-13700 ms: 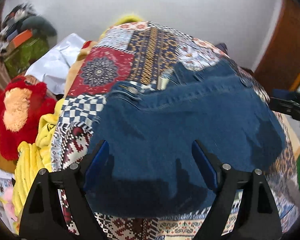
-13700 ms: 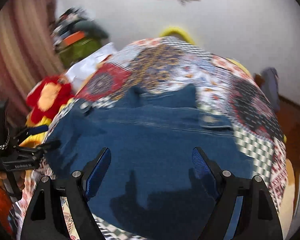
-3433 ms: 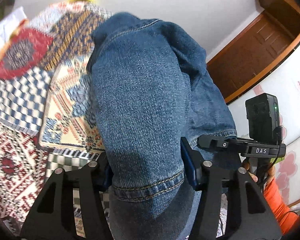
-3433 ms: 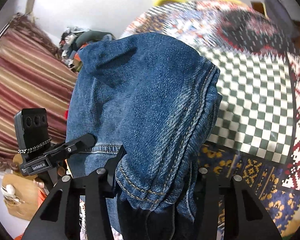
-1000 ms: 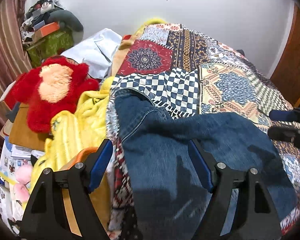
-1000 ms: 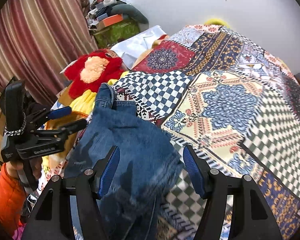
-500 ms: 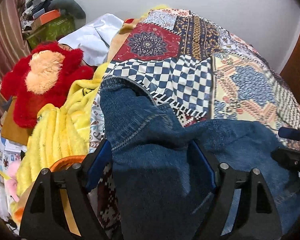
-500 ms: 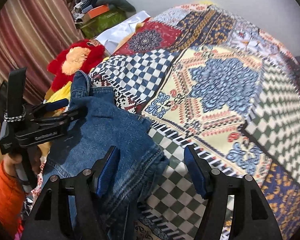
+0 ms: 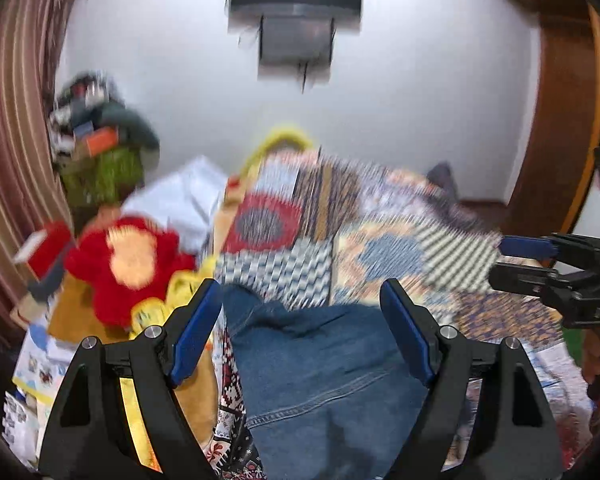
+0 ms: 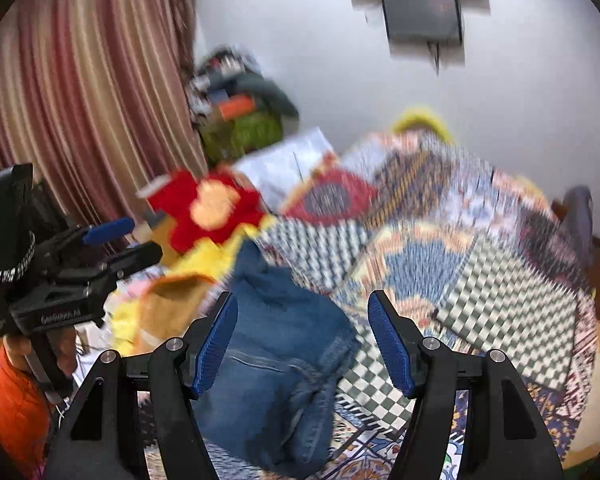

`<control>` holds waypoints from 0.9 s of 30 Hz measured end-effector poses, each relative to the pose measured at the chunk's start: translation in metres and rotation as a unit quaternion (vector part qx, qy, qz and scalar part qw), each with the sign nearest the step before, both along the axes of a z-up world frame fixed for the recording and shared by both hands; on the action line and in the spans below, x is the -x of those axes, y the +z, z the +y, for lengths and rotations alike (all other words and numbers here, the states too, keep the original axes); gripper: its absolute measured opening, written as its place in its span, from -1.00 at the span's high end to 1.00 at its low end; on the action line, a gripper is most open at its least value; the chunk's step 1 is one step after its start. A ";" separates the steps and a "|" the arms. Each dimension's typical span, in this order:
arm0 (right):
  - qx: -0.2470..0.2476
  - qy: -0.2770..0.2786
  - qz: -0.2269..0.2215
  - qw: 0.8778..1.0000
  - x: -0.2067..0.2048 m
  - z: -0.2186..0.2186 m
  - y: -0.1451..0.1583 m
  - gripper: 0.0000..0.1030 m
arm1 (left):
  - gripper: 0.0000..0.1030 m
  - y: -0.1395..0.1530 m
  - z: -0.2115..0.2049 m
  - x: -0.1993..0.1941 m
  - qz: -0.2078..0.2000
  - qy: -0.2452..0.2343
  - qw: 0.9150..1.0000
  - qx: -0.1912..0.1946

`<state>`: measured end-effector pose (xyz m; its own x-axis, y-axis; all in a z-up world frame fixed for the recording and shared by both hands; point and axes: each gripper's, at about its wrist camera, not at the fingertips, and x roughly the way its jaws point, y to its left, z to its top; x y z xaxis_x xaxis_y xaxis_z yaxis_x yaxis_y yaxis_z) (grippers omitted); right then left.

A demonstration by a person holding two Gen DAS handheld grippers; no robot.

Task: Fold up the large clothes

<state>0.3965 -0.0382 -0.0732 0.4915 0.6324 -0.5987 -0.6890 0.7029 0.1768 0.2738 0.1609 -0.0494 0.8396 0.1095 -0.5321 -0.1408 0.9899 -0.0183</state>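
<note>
Left wrist view: the left tool point(image 9: 302, 320) gapes wide, holding nothing, above folded jeans point(image 9: 324, 376) lying on the bed point(image 9: 412, 248). The right tool point(image 10: 302, 338) is likewise wide, the jeans point(image 10: 276, 368) below its left finger.

Little is legible: white letters "DAS" show on the black plastic body of the right gripper point(image 9: 518, 264); the print on the left gripper point(image 10: 116, 248) is too blurred.
</note>
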 end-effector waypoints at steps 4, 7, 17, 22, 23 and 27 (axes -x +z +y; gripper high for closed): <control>-0.047 -0.006 -0.067 0.997 0.054 -0.026 0.052 -0.26 | -0.58 0.043 -0.031 0.059 -0.072 0.016 0.997 -0.026; -0.083 -0.011 -0.110 0.990 0.094 -0.047 0.080 -0.26 | -0.58 0.060 -0.048 0.095 -0.108 0.024 0.993 -0.027; -0.141 -0.057 -0.160 0.975 0.199 -0.096 0.096 -0.26 | -0.58 0.079 -0.102 0.187 -0.201 0.049 0.977 -0.045; -0.131 -0.074 -0.182 0.972 0.229 -0.100 0.095 -0.36 | -0.59 0.072 -0.117 0.204 -0.198 0.051 0.977 -0.053; -0.130 -0.076 -0.182 0.972 0.233 -0.101 0.094 -0.42 | -0.61 0.071 -0.120 0.206 -0.198 0.054 0.977 -0.055; -0.140 -0.098 -0.186 0.968 0.240 -0.109 0.092 -0.87 | -0.93 0.070 -0.126 0.212 -0.200 0.058 0.976 -0.057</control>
<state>0.1563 -0.1475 0.0185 0.7669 0.6172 -0.1758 -0.5998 0.7868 0.1454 0.0618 0.0349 0.0206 0.9558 0.2566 -0.1435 -0.2571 0.9663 0.0155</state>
